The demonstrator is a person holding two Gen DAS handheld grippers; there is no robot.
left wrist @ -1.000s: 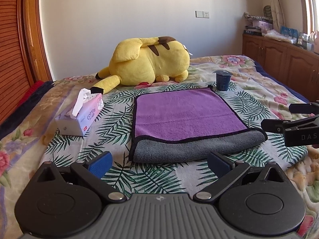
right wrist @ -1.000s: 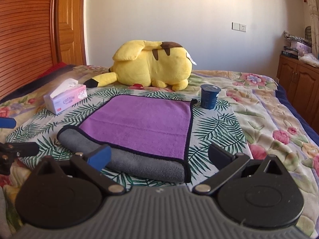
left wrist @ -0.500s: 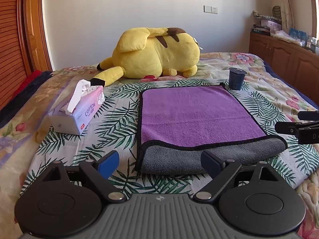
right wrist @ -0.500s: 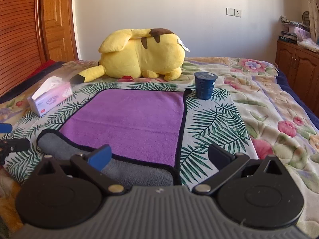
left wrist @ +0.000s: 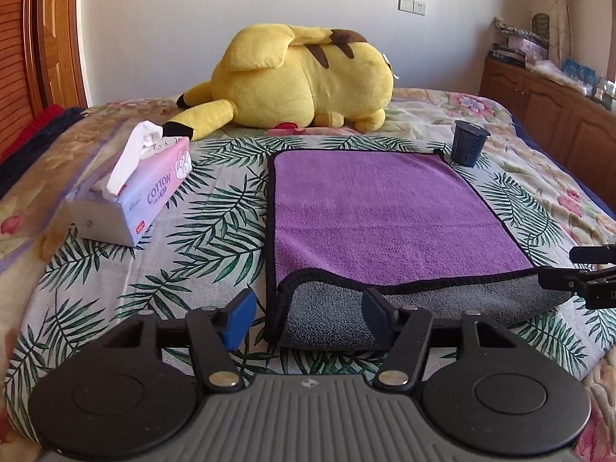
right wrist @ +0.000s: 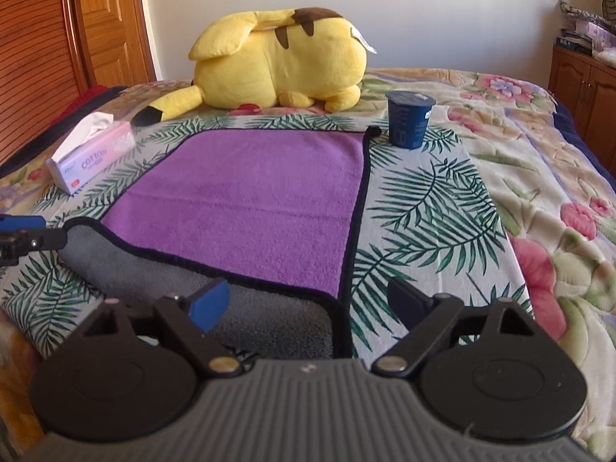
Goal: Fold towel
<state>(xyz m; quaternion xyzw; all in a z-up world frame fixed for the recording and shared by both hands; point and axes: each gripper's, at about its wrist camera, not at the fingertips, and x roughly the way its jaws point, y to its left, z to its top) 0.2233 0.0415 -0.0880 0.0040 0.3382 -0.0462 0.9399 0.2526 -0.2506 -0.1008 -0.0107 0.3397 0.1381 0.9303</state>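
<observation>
A purple towel [left wrist: 377,211] with black trim lies flat on the bed; its near edge is folded over, showing the grey underside [left wrist: 423,304]. It also shows in the right wrist view [right wrist: 254,200]. My left gripper [left wrist: 308,315] is open, its fingers either side of the towel's near left corner. My right gripper [right wrist: 308,304] is open over the near right corner. Each gripper appears at the edge of the other's view, the right one [left wrist: 585,273] and the left one [right wrist: 23,238].
A yellow plush toy [left wrist: 300,81] lies behind the towel. A tissue box [left wrist: 131,192] sits to the left. A dark blue cup [left wrist: 467,142] stands at the towel's far right corner. Wooden cabinets [left wrist: 558,104] stand right of the bed.
Both grippers have moved forward and down toward the towel's near folded edge. The left one has narrowed its opening slightly. The towel has not moved.
</observation>
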